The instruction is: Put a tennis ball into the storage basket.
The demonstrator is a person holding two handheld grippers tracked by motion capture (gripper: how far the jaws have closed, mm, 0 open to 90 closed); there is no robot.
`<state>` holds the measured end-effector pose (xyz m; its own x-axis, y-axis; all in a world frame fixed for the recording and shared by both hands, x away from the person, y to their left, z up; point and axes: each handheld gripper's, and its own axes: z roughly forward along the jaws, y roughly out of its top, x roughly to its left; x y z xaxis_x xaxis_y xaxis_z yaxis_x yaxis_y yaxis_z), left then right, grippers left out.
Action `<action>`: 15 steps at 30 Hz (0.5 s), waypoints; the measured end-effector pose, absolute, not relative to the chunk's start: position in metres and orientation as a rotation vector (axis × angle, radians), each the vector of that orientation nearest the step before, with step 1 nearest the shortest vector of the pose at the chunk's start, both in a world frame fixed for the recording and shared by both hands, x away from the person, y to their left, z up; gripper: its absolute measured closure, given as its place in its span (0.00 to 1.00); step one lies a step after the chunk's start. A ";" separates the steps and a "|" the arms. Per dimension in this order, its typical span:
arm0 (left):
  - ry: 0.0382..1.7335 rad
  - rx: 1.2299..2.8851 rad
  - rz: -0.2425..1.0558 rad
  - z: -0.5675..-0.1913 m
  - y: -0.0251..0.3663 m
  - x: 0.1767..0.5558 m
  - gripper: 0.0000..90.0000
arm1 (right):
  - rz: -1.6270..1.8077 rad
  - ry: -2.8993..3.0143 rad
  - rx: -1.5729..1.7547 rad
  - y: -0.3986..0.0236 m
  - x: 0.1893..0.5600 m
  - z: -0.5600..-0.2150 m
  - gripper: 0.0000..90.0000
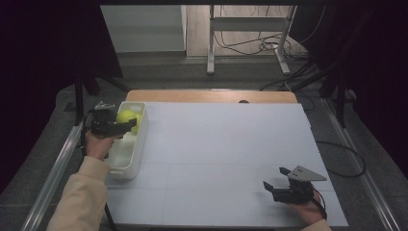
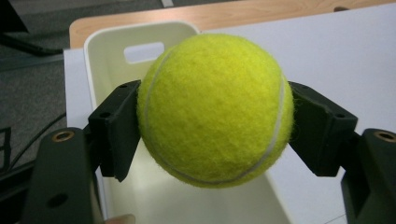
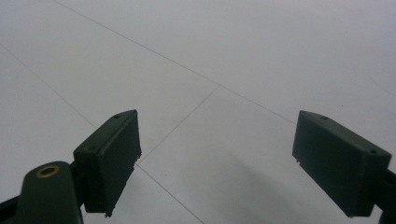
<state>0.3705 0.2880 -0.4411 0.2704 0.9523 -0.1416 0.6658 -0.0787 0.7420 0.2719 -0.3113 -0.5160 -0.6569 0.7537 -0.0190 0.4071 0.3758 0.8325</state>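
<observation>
A yellow-green tennis ball (image 2: pixel 215 109) is clamped between the two black jaws of my left gripper (image 2: pixel 215 126), which is shut on it. In the high view that left gripper (image 1: pixel 129 122) holds the ball (image 1: pixel 126 117) over the far end of a long white bin (image 1: pixel 126 166) at the table's left edge. The bin's inside (image 2: pixel 116 70) lies beneath the ball, with a handle slot in its far wall. Near the table's front right corner my right gripper (image 1: pixel 275 177) rests low with its jaws open. Between the right gripper's (image 3: pixel 217 163) jaws there is nothing but white table.
The white table top (image 1: pixel 226 154) has faint seam lines, and a strip of wood (image 1: pixel 211 96) shows along its far edge. Metal rails run down both sides. Beyond the table are a stand's legs and loose cables (image 1: pixel 260 45) on the floor.
</observation>
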 end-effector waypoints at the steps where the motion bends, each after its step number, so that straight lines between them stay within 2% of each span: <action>1: 1.475 1.829 0.499 -0.442 0.288 0.371 0.28 | 1.190 2.245 1.007 -0.311 0.272 -0.516 0.17; 15: 1.511 1.902 0.461 -0.450 0.287 0.373 0.28 | 1.188 2.245 1.006 -0.311 0.272 -0.516 0.17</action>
<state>0.3730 0.2873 -0.4501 0.2720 0.9544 -0.1233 0.7232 -0.1182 0.6805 0.2719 -0.3113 -0.5160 -0.6575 0.7532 -0.0203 0.4067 0.3774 0.8319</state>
